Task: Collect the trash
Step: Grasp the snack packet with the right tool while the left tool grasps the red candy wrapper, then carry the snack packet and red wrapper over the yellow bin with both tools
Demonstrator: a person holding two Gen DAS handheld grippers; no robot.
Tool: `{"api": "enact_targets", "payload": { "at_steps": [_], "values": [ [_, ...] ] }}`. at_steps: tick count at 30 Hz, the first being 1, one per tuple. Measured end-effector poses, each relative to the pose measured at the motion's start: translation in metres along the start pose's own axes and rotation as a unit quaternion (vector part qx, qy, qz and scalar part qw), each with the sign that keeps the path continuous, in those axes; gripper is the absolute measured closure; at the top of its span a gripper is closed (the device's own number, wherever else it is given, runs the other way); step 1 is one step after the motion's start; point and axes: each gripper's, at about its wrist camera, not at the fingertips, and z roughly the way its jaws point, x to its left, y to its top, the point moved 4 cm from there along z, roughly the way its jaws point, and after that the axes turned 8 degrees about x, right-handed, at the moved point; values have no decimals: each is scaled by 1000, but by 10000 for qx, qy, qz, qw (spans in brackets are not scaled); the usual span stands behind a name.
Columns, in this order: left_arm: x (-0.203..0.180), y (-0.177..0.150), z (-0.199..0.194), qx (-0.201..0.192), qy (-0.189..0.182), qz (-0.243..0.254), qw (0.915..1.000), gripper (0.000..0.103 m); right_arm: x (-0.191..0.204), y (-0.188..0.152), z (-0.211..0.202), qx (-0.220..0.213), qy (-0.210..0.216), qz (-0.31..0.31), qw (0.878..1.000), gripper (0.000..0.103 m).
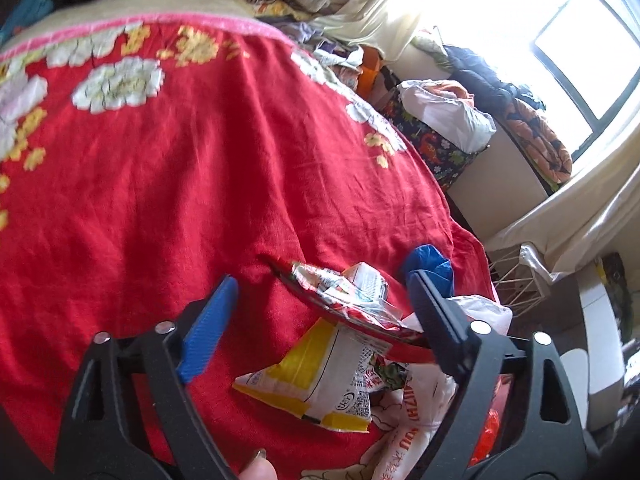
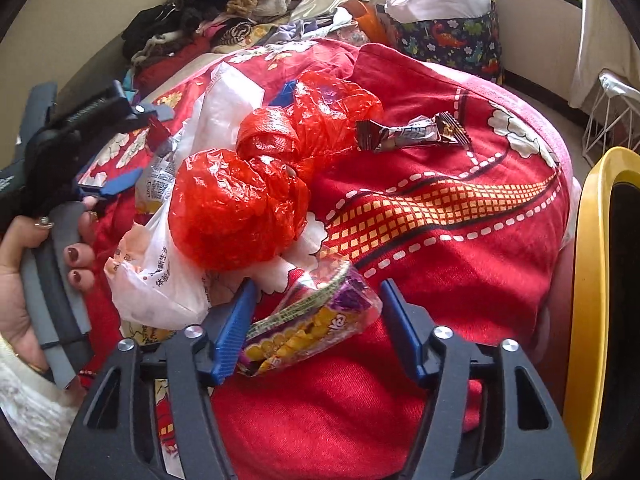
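With jaws wide around it, the right gripper (image 2: 314,320) may pinch only the purple packet's (image 2: 316,320) slippery film, while the left gripper (image 1: 320,320), wide too, snags blanket (image 1: 160,200) at 9 o'clock.

Daylight glared through the window (image 1: 580,40), washing out the curtain (image 1: 384,12) beside it. Away from the window, fisheye edges bent and darkened; near parts blurred slightly.

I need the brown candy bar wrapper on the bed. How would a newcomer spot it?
Find the red blanket covering the bed. Past the crumpled red plastic bag, toward the dinosaur-print hamper, lies the candy bar wrapper. It is the only dark brown, shiny, stick-shaped piece, lying alone.
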Motion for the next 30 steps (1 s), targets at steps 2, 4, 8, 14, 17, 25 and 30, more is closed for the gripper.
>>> {"api": "enact_targets", "payload": {
  "at_steps": [2,4,8,14,17,25,30],
  "values": [
    [1,-1,2,31,-18,-37,10000,37,0,-2,-2,3,50,-7,10000,49],
    [-1,-3,1,30,-30,-35,10000,43,-1,-3,-3,-8,101,-9,9999,52],
    [-3,-5,-1,31,-57,-21,10000,60,-3,-7,-8,-57,196,39,9998,56],
    [-6,-8,-10,-39,-70,34,10000,77,-8,-8,-14,-122,301,93,9994,67],
    [-7,-9,-16,-85,-81,61,9999,82,-7,-9,-17,-160,322,51,9993,69],
    [-17,-11,-34,-238,-146,269,9992,91,-7,-8,-32,-372,327,8,9988,71],
    [-27,-11,-42,-314,-238,455,9982,94,-6,-5,-44,-539,289,-35,9981,71]
  ]
}}
